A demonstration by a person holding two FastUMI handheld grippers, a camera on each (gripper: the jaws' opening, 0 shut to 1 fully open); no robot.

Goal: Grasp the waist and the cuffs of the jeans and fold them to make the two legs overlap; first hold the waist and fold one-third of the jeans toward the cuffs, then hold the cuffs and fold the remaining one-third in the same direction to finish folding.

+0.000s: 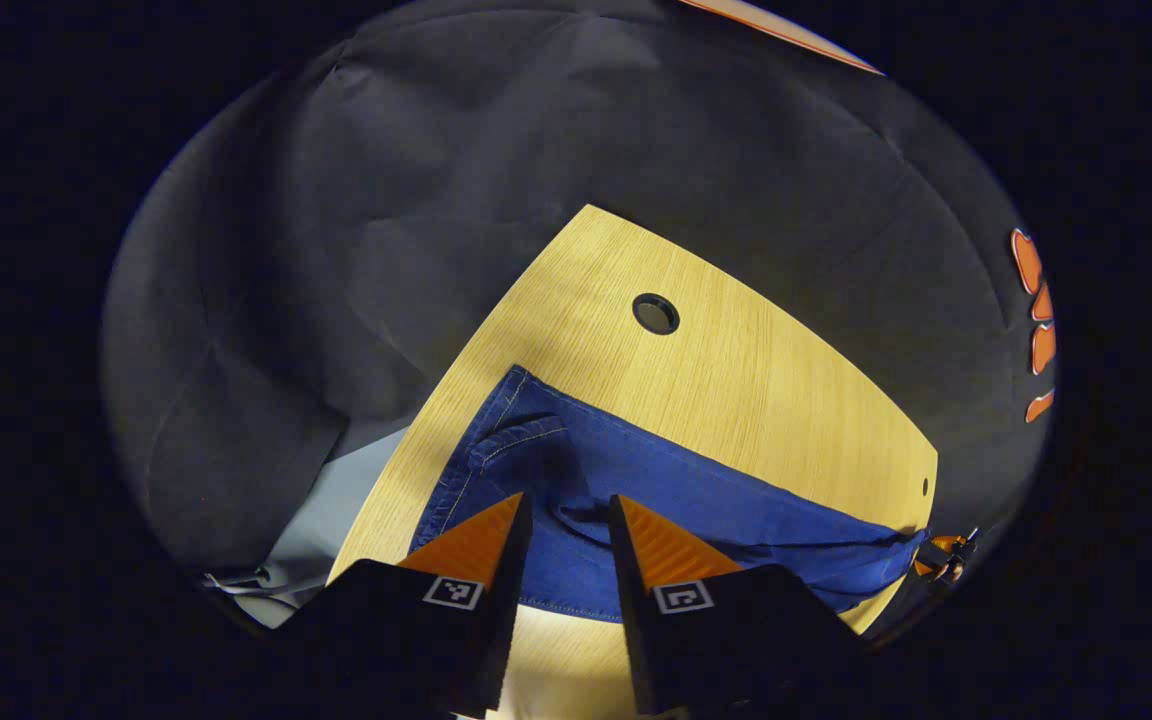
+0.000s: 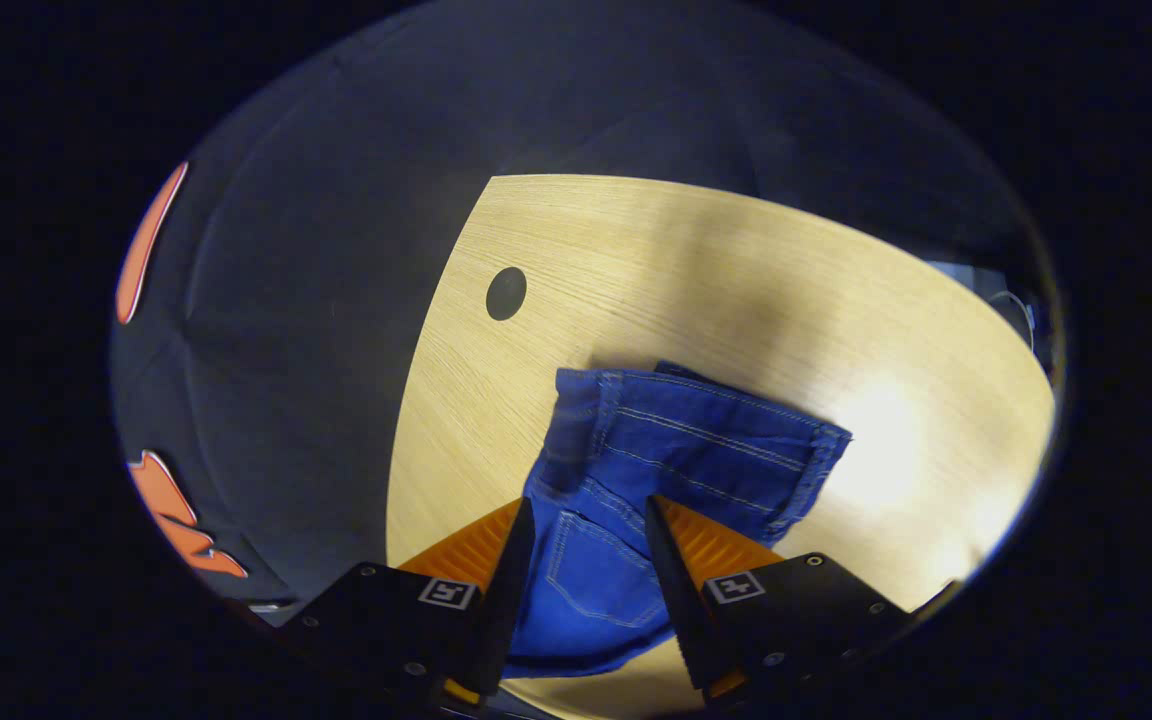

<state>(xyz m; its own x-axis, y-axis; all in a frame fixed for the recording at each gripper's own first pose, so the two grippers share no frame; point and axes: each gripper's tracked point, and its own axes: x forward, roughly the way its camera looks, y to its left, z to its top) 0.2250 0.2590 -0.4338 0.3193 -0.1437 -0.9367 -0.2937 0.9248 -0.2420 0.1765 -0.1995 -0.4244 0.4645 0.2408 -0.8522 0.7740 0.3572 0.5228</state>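
The blue jeans (image 1: 696, 480) lie stretched across the wooden table (image 1: 736, 350). In the left gripper view my left gripper (image 1: 568, 505) is shut on the stitched cuff end, and wrinkles run into the narrow gap between its fingers. The cloth draws to a bunched point at the far right, where the right gripper (image 1: 946, 555) holds it. In the right gripper view my right gripper (image 2: 588, 505) is shut on the jeans (image 2: 676, 440) at the waist end. A back pocket shows between its fingers. Beyond them the denim lies doubled over on the table (image 2: 696, 260).
A round cable hole (image 1: 655, 314) is in the tabletop beyond the jeans, also seen as a cable hole (image 2: 506, 293) near the table's left edge. Grey floor (image 1: 336, 520) shows past the left table edge. Bare wood spreads to the right of the jeans.
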